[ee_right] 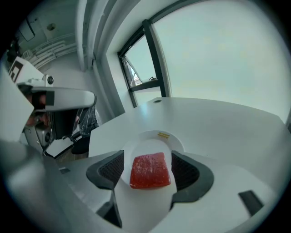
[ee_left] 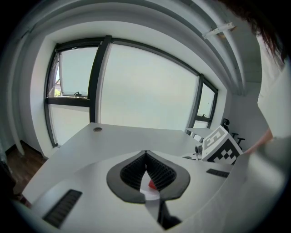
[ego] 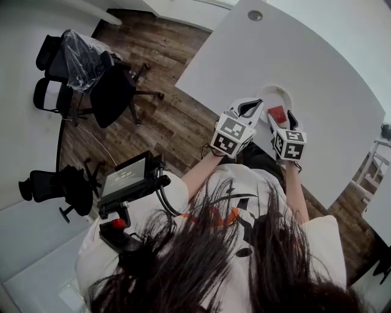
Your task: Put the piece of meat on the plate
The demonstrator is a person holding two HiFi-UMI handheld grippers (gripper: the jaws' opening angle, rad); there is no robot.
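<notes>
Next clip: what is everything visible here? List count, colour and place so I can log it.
piece of meat: one, red, lying on the plate
plate: one, white, near the table's edge
table: one, white
cable grommet: one, grey, at the table's far end
office chairs: about four, black, on the floor left of the table
floor: brown wood
windows: large, dark-framed, beyond the table
screen unit: one, black, on the person's chest
left gripper: white, jaws shut, beside the plate
right gripper: white, jaws apart either side of the meat
person: white shirt, dark hair, foreground
</notes>
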